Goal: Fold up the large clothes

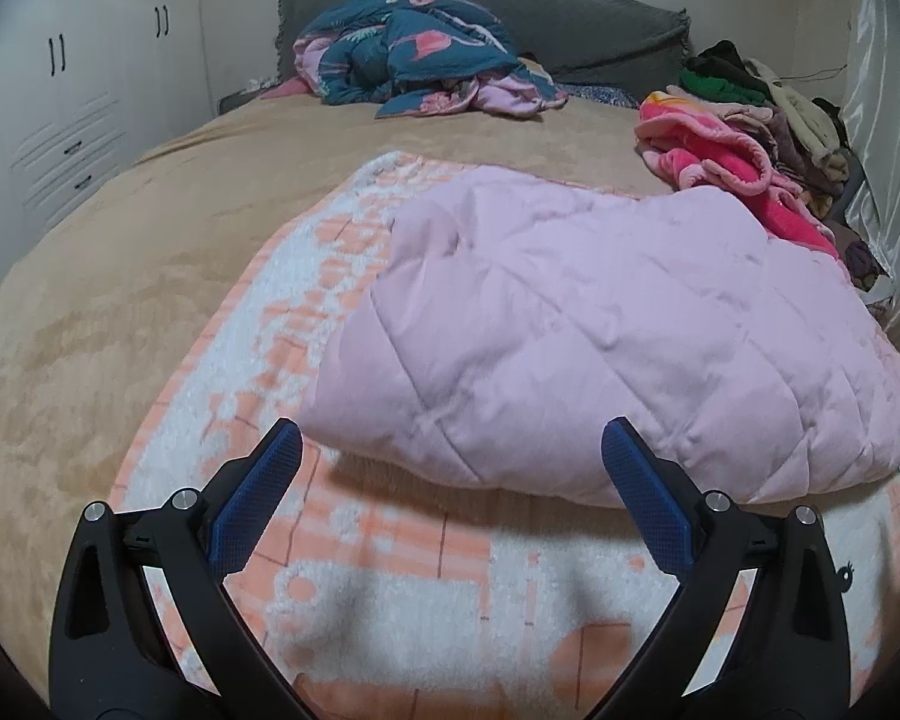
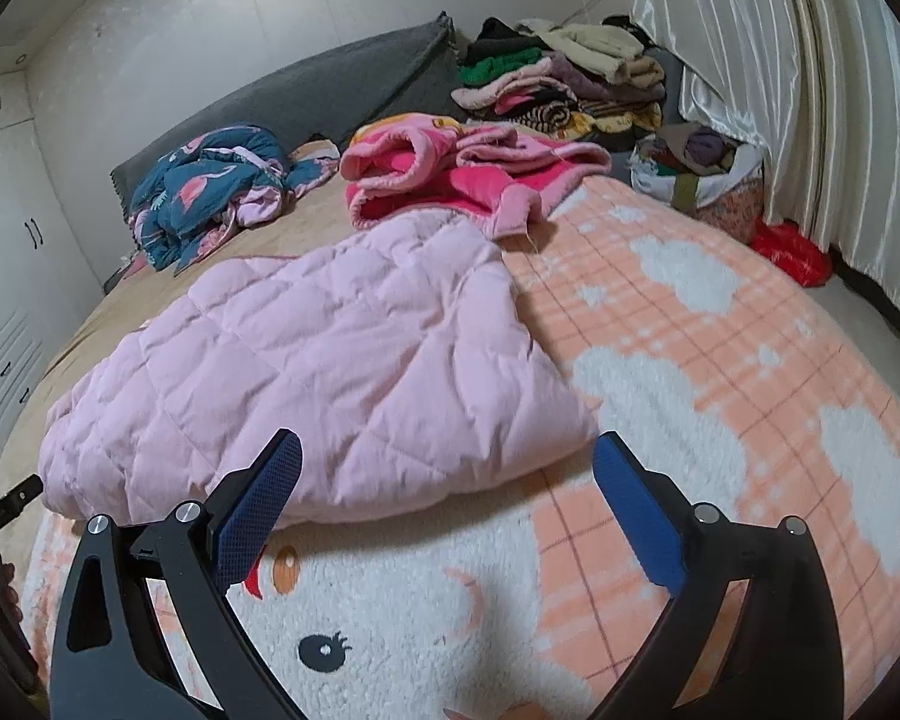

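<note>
A pale pink quilted garment (image 1: pixel 600 336) lies folded in a thick rectangle on an orange-and-white fleece blanket (image 1: pixel 354 552) spread over the bed. My left gripper (image 1: pixel 450 444) stands open just short of its near folded edge, nothing between the blue pads (image 1: pixel 264 498). The right wrist view shows the same pink garment (image 2: pixel 330 372) from its right end. My right gripper (image 2: pixel 447 456) is open too, hovering at the garment's near corner over the fleece blanket (image 2: pixel 720 360). At the left edge, part of the other gripper (image 2: pixel 6 507) with a hand shows.
A crumpled teal flamingo-print quilt (image 1: pixel 414 54) lies by the grey headboard (image 1: pixel 570 18). A bright pink fleece garment (image 2: pixel 450 174) sits just behind the folded one. A pile of folded clothes (image 2: pixel 558 78), a full bag (image 2: pixel 702 180) and curtains (image 2: pixel 780 90) are right. White wardrobes (image 1: pixel 72 96) stand left.
</note>
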